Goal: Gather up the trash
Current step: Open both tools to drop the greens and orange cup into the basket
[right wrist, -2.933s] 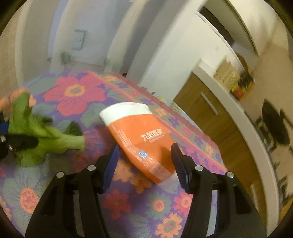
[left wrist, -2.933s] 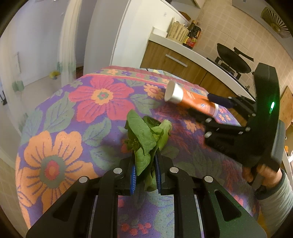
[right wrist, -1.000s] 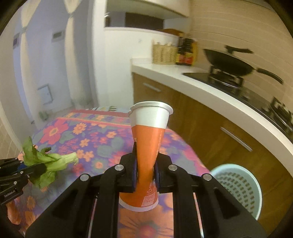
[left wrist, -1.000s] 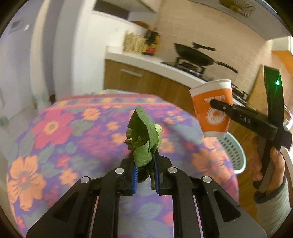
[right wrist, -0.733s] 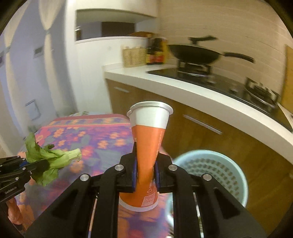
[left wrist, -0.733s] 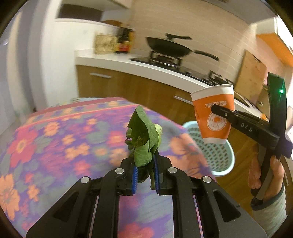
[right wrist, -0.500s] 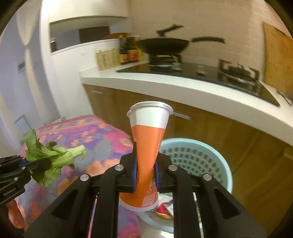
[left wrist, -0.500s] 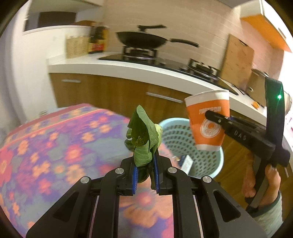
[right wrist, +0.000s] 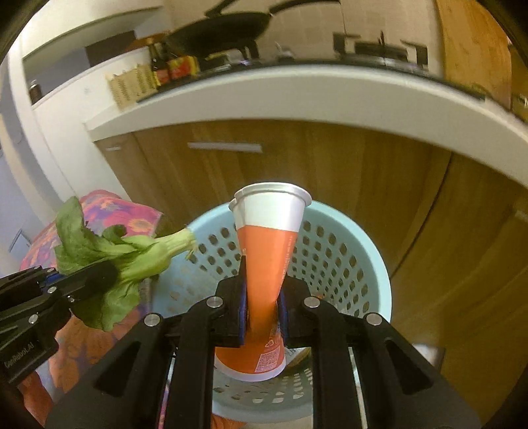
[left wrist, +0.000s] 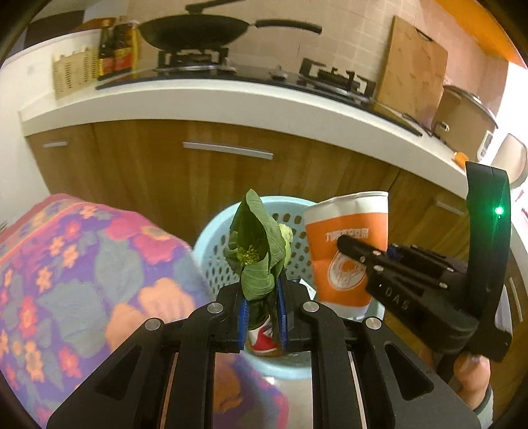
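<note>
Leafy greens [left wrist: 255, 250] — one wilted bunch, clamped between the blue pads of the left gripper [left wrist: 262, 313], leaves standing up above the jaws, held just over the near-left rim of the pale blue perforated basket [left wrist: 211, 244]. Paper cup [right wrist: 267, 264] — orange with a white band at the lip, pinched flat at mid-body in the closed right gripper [right wrist: 264, 310], mouth pointing away, held over the basket's opening. Basket stands on the floor, between the floral-cloth table [left wrist: 76, 274] on the left and the wooden cabinet fronts [left wrist: 198, 171] on the far side; a red-and-white scrap [left wrist: 262, 340] lies inside it. Wok [left wrist: 194, 28] sits on the stove, far on the white countertop [left wrist: 231, 102].
</note>
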The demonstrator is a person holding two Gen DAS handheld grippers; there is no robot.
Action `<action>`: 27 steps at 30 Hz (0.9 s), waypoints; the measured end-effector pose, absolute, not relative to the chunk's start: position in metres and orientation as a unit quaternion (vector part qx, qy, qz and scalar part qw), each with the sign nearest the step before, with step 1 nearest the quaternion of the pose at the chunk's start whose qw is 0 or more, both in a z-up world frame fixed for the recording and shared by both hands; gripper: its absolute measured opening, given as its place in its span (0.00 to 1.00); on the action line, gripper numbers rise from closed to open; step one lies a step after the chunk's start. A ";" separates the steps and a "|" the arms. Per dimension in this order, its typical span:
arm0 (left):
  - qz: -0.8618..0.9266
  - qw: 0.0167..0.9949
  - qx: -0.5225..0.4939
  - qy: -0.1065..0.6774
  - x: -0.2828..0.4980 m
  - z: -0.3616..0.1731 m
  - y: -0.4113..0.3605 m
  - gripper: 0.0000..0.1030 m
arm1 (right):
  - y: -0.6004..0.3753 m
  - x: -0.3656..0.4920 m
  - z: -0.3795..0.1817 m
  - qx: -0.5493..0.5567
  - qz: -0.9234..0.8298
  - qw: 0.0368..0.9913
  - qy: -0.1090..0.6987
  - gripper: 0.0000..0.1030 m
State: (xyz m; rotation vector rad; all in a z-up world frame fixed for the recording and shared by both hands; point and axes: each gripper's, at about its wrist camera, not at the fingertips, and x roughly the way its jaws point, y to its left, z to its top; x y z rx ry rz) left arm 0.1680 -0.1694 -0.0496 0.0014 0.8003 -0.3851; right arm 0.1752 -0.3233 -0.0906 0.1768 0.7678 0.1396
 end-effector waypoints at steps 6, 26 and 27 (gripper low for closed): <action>-0.185 0.902 0.008 0.390 0.180 -0.060 -0.183 0.18 | -0.330 0.184 -0.099 0.093 0.063 0.916 0.385 0.13; -0.155 0.925 -0.043 0.344 0.132 -0.034 -0.131 0.47 | -0.324 0.141 -0.079 0.103 0.065 0.924 0.364 0.30; -0.157 0.927 -0.049 0.337 0.125 -0.030 -0.126 0.47 | -0.321 0.135 -0.074 0.101 0.065 0.926 0.359 0.30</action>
